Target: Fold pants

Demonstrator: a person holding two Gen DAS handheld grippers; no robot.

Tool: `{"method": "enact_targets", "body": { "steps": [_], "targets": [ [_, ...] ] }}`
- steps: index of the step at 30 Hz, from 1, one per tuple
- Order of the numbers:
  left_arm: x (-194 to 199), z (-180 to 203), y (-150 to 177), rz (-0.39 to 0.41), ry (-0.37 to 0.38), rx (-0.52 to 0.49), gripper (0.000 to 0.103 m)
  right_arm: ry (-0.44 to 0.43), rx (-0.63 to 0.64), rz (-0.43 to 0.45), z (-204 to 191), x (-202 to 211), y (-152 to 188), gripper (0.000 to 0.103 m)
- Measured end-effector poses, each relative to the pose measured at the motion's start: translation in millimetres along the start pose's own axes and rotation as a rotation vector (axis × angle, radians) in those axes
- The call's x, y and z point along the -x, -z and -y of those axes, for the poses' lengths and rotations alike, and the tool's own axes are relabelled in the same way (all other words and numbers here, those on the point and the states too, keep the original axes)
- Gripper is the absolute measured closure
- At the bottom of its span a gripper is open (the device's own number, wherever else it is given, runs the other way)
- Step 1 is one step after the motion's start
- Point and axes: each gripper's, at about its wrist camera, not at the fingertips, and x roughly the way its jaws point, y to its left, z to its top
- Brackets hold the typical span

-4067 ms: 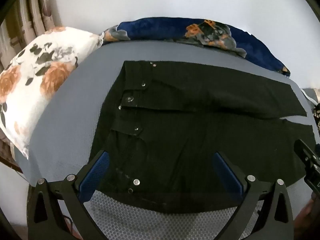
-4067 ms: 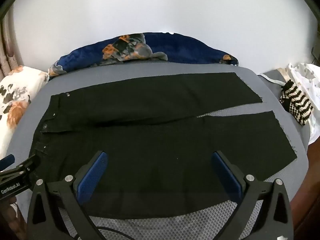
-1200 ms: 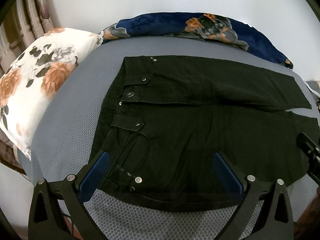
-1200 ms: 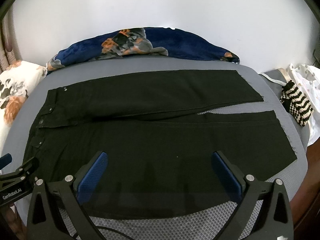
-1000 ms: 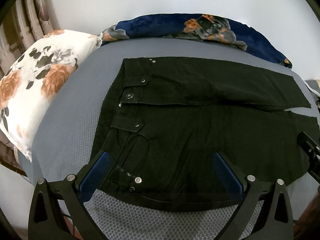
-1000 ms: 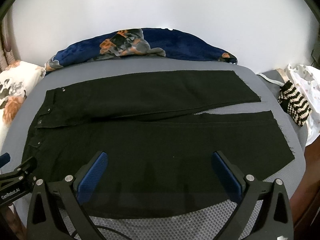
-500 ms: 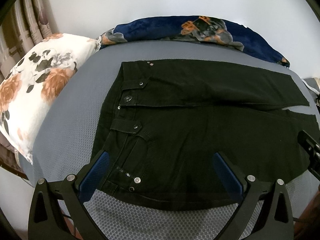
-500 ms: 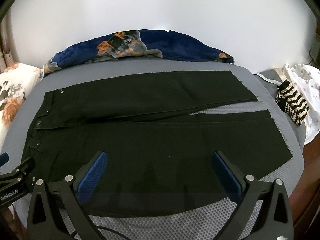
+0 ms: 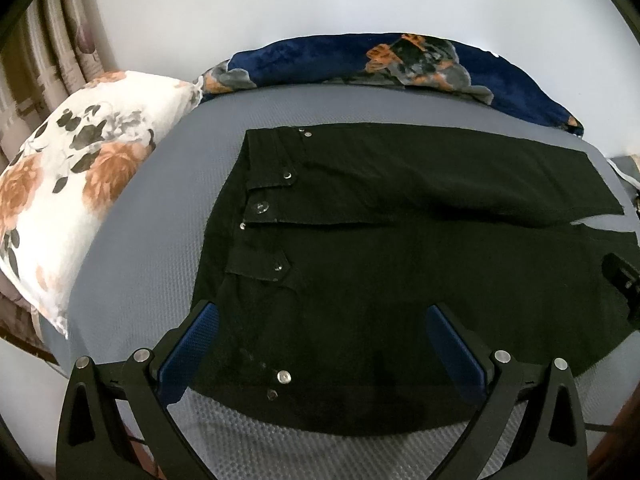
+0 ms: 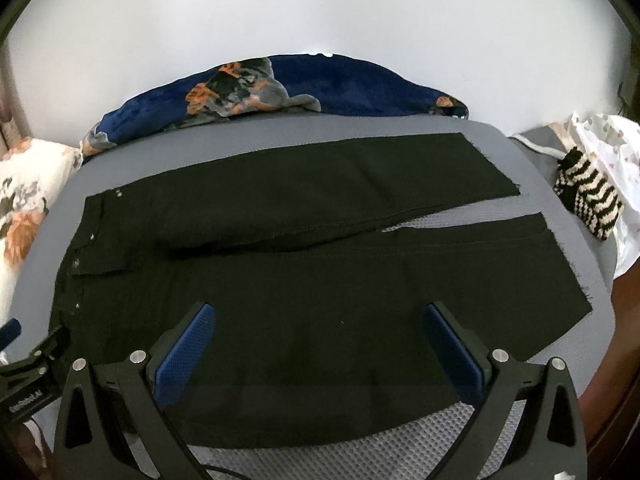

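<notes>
Black pants [image 9: 400, 240] lie flat on a grey mattress [image 9: 152, 216], waistband to the left, both legs running right. In the right wrist view the pants [image 10: 320, 272] show full length, the two legs split apart near the hems. My left gripper [image 9: 320, 316] is open and empty, hovering over the near waistband corner. My right gripper [image 10: 318, 314] is open and empty, hovering over the near leg. Each gripper's tip shows at the edge of the other's view.
A floral white pillow [image 9: 68, 200] lies at the left. A navy floral blanket [image 9: 360, 60] lies along the far edge by the wall. A striped black-and-cream knit item [image 10: 588, 196] and white cloth [image 10: 608, 140] lie at the right. The mattress's near edge is just below the grippers.
Both grippers have drifted slightly back and up; the pants lie as before and nothing was grasped.
</notes>
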Motion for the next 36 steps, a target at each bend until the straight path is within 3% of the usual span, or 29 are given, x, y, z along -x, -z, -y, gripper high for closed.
{"method": "enact_targets", "body": {
  "steps": [6,10,14,19,21,27,29,34,36],
  "targets": [
    [-24.5,-22.3,-24.6,-0.028,0.021,0.041,0.001,-0.111,-0.034,-0.021,2.6,-14.1,-25.5,0.000],
    [-51.7,-54.4,-52.4,-0.050,0.061,0.105,0.001,-0.233,-0.072,-0.114,4.0,-39.6,-48.5,0.000],
    [-75.5,-89.3,-76.2,-0.035,0.112,0.163,0.001,-0.363,-0.134,-0.078,9.3,-63.3,-70.0,0.000],
    [-113.0,-129.4,-103.6,-0.044,0.230,0.242,0.007,-0.459,-0.139,-0.144,-2.7,-106.6,-100.4,0.000],
    [-131.4,-142.9,-114.9,-0.059,0.320,0.279,0.021,-0.486,-0.169,-0.167,-7.5,-124.1,-112.4,0.000],
    [-177.5,-161.1,-137.7,-0.129,0.517,0.357,0.050,-0.529,-0.205,-0.174,-24.5,-161.9,-146.0,0.002],
    [-192.0,-164.5,-144.1,-0.156,0.580,0.377,0.054,-0.534,-0.201,-0.175,-30.2,-170.5,-152.8,0.002],
    [-219.8,-167.2,-156.5,-0.206,0.623,0.397,0.055,-0.531,-0.175,-0.188,-42.5,-190.4,-163.3,0.002],
    [-228.8,-168.4,-162.2,-0.214,0.648,0.407,0.062,-0.530,-0.157,-0.195,-47.8,-197.7,-165.5,0.002]
  ]
}}
